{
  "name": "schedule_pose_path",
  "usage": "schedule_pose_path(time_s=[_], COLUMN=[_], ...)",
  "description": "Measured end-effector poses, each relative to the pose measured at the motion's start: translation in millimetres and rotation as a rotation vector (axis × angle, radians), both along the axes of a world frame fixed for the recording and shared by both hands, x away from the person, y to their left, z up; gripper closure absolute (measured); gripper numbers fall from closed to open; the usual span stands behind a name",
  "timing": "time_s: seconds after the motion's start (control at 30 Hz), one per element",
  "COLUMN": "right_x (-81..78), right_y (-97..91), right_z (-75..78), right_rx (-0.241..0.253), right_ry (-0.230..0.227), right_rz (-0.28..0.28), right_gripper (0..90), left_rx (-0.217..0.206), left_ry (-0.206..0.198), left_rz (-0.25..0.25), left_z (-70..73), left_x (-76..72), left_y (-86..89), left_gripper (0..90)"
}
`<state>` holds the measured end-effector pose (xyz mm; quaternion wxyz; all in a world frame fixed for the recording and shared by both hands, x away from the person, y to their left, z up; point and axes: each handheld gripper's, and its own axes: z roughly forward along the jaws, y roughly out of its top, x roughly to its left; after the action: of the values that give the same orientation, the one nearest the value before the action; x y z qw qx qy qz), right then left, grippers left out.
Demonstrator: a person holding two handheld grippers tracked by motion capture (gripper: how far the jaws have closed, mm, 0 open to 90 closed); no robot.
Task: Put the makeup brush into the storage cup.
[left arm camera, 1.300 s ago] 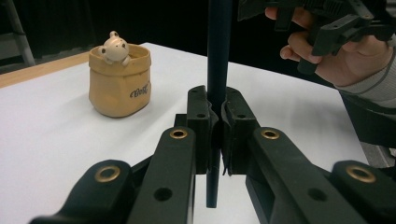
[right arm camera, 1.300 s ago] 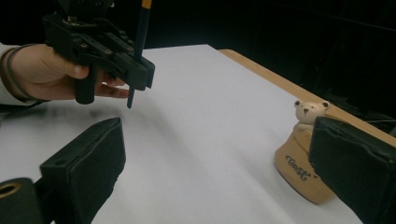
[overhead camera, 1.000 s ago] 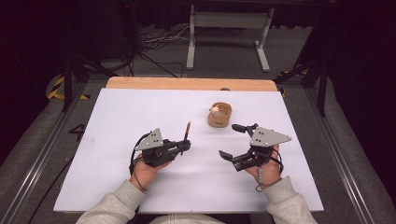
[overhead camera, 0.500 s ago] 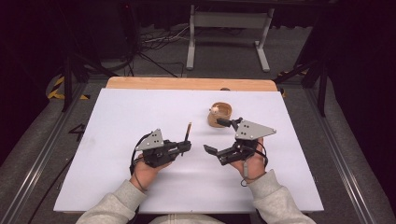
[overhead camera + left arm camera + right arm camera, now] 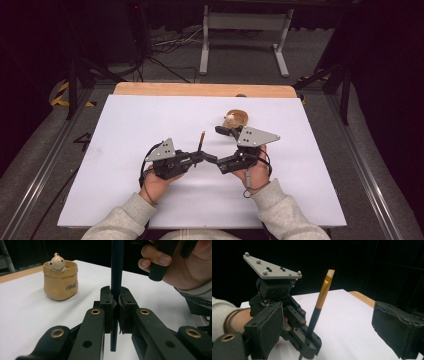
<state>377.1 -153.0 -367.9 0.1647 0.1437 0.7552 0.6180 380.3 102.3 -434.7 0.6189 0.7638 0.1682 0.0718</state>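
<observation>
Brush (image 5: 201, 141) w/ dark handle, gold ferrule and pale tip stands upright-ish, tilted a bit, near the middle of the worktop (image 5: 125, 125), clamped low on its handle by the left tool (image 5: 199, 158). Left tool view: both pads pinch the dark handle (image 5: 116, 270) tight, jaws nearly closed around it, handle end poking out below the pads. Right tool view: the gold ferrule and pale tip (image 5: 324, 290) rise above the left tool (image 5: 308, 345).

Right tool (image 5: 220, 148) sits just beside the brush, on its right, jaws spread wide; they have just been closing a little, and the brush looks to be btwn them w/o contact, though that's hard to judge from above. Right hand (image 5: 175, 267) is close behind the handle in the left tool view.

Small tan pot (image 5: 236, 119) w/ a bear figure (image 5: 57, 262) on its rim stands toward the far edge, right of centre, apart from the brush.
</observation>
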Motion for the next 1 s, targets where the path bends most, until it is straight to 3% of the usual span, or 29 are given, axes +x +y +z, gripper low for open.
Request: schedule_pose_path(time_s=[0.23,0.37,0.5,0.57,0.7,0.8,1.0], right_x=[1.9,0.9,0.8,1.1,2.9,3.5,5.7], right_y=[14.5,19.4,19.2,19.0,17.5,16.8,16.8], right_z=[-4.7,-6.1,-6.4,-6.4,-6.7,-6.8,-6.9], right_rx=[0.015,0.021,0.03,0.03,0.039,0.044,0.06], right_ry=[0.028,0.039,0.065,0.067,0.103,0.117,0.148], right_rz=[-0.002,-0.031,-0.033,-0.025,-0.004,0.005,0.012], right_gripper=[27.8,38.3,55.5,58.2,74.3,79.7,81.5], left_rx=[0.003,0.002,0.004,0.005,0.006,0.007,0.01], left_ry=[-0.001,0.004,0.0,-0.001,-0.001,-0.002,-0.004], left_rz=[0.0,0.004,0.003,0.003,0.004,0.004,0.009], left_z=[0.2,-0.3,-0.1,-0.2,-0.5,-0.4,-0.2], left_x=[-0.2,-0.1,-0.1,-0.1,-0.1,-0.2,0.0], left_y=[0.1,0.3,0.1,-0.3,-0.6,-0.7,-0.6], left_gripper=[83.4,83.4,83.4,83.4,83.4,83.4,83.3])
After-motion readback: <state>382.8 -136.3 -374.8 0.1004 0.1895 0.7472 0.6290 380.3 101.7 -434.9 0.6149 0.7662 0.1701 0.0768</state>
